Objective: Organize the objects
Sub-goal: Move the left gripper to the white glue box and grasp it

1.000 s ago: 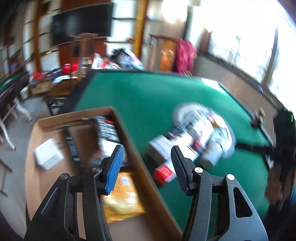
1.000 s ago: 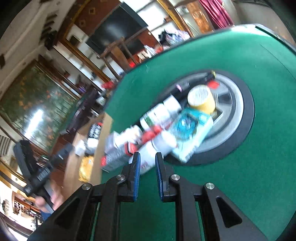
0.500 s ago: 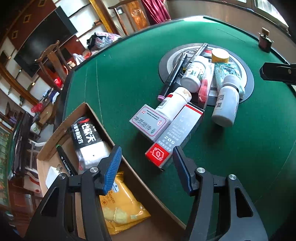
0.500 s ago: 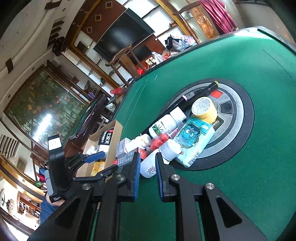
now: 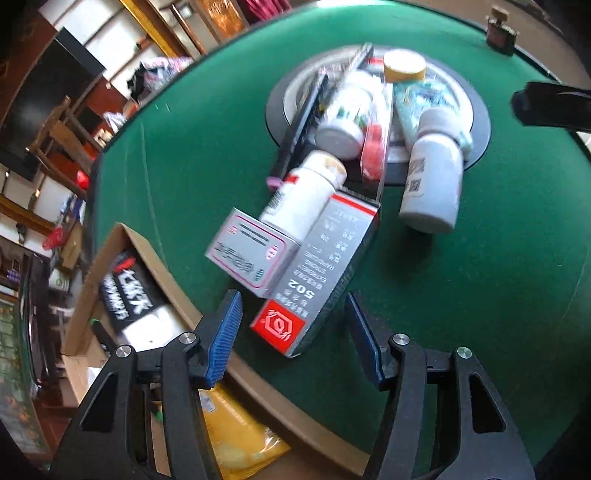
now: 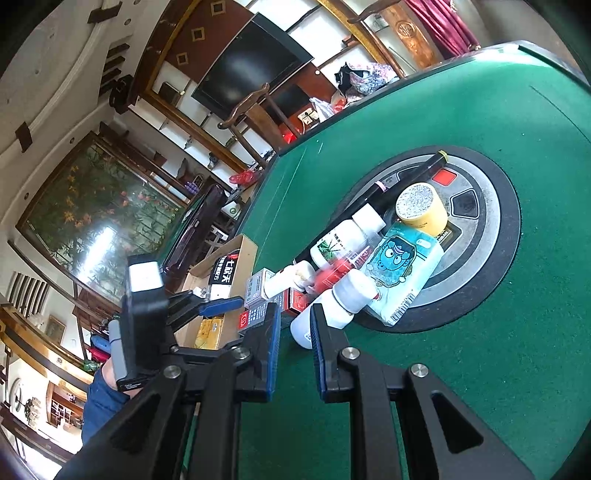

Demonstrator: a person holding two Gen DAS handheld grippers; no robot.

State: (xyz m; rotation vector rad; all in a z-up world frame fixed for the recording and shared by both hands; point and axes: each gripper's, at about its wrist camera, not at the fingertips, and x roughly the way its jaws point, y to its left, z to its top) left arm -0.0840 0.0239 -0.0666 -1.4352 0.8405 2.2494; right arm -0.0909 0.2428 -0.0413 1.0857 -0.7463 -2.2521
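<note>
My left gripper (image 5: 293,334) is open, its jaws on either side of the near end of a grey and red "502" glue box (image 5: 317,275) lying on the green table (image 5: 461,295). A pink-edged medicine box (image 5: 251,254) and a white bottle (image 5: 303,195) lean against it. More bottles, a yellow-lidded jar (image 5: 402,66), a teal packet and a black marker (image 5: 306,114) are piled on the round centre plate (image 5: 480,125). My right gripper (image 6: 293,345) is nearly closed and empty, in front of a white bottle (image 6: 332,306); the left gripper shows there too (image 6: 221,306).
A cardboard box (image 5: 110,258) stands at the table's left edge and holds a black packet (image 5: 129,291), a yellow packet (image 5: 240,439) and white items. Chairs, shelves and a dark screen (image 6: 251,66) lie beyond the table. A small dark object (image 5: 500,31) sits at the far rim.
My left gripper has moved forward and down, so its open jaws now flank the end of the 502 box. My right gripper has hardly moved.
</note>
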